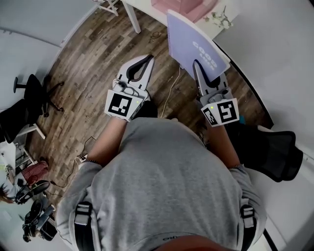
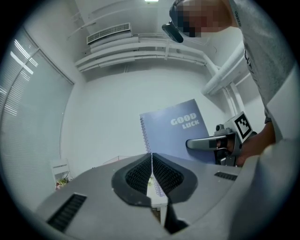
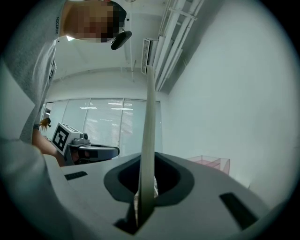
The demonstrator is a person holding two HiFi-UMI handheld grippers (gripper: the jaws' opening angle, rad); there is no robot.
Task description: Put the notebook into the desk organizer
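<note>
In the head view a lilac spiral notebook (image 1: 195, 45) printed "GOOD LUCK" is held upright over the wooden floor, with my right gripper (image 1: 197, 64) shut on its lower edge. The right gripper view shows that notebook (image 3: 149, 131) edge-on, clamped between the jaws of my right gripper (image 3: 146, 185). A pink desk organizer (image 1: 182, 7) stands on the white desk (image 1: 140, 5) ahead and shows again as the organizer (image 3: 211, 163) at the right. My left gripper (image 1: 148, 59) hovers to the left of the notebook, shut and empty. In its own view the left gripper (image 2: 151, 162) has its pads touching, with the notebook (image 2: 178, 131) beyond.
A black office chair (image 1: 35, 92) stands at the left and another black chair (image 1: 273, 148) at the right, close to the person. A white cable (image 1: 169, 93) runs across the wooden floor. Small flowers (image 1: 221, 17) sit on the desk beside the organizer.
</note>
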